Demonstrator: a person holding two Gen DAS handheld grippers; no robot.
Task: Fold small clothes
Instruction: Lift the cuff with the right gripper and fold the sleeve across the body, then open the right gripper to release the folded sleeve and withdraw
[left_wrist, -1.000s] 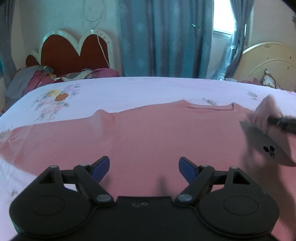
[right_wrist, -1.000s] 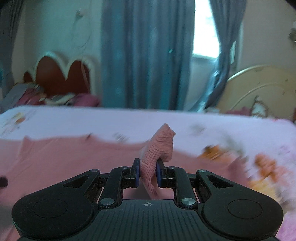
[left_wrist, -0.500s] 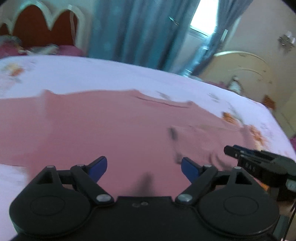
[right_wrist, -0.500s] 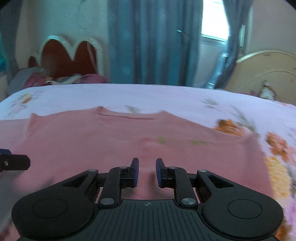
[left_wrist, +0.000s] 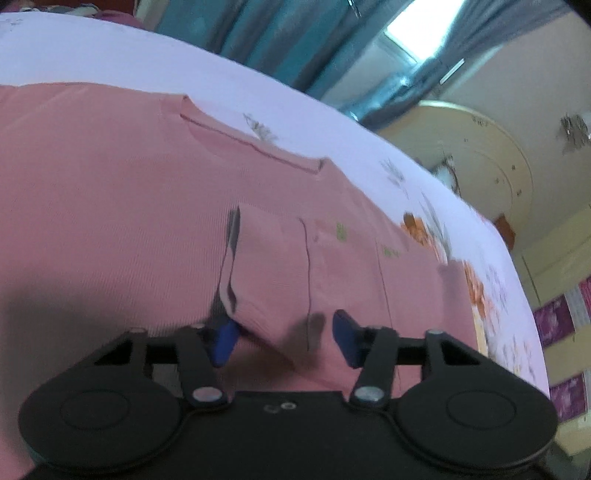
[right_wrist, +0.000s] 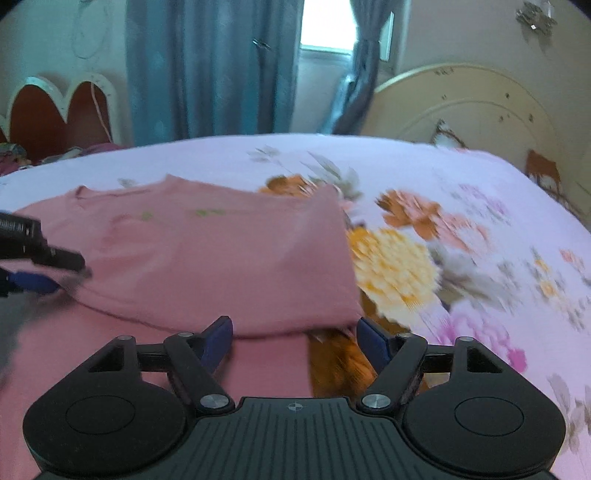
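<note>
- The left gripper (left_wrist: 284, 334) has its blue-padded fingers (left_wrist: 223, 341) spread wide, holding nothing; it hangs low over the pink shirt (left_wrist: 110, 192).
- Directly ahead of it and between its pads lies the folded-over sleeve (left_wrist: 295, 266), flat on the shirt's body; the neckline (left_wrist: 255, 146) sits farther ahead and to the left.
- The right gripper (right_wrist: 293, 338) is likewise spread apart and holds no cloth.
- The folded sleeve's edge (right_wrist: 229, 258) lies just ahead of its fingertips, the shirt continuing below and to its left.
- The flowered bedsheet (right_wrist: 461, 240) stretches ahead and to its right.
- The left gripper's tip (right_wrist: 40, 254) shows at its far left, over the shirt.
</note>
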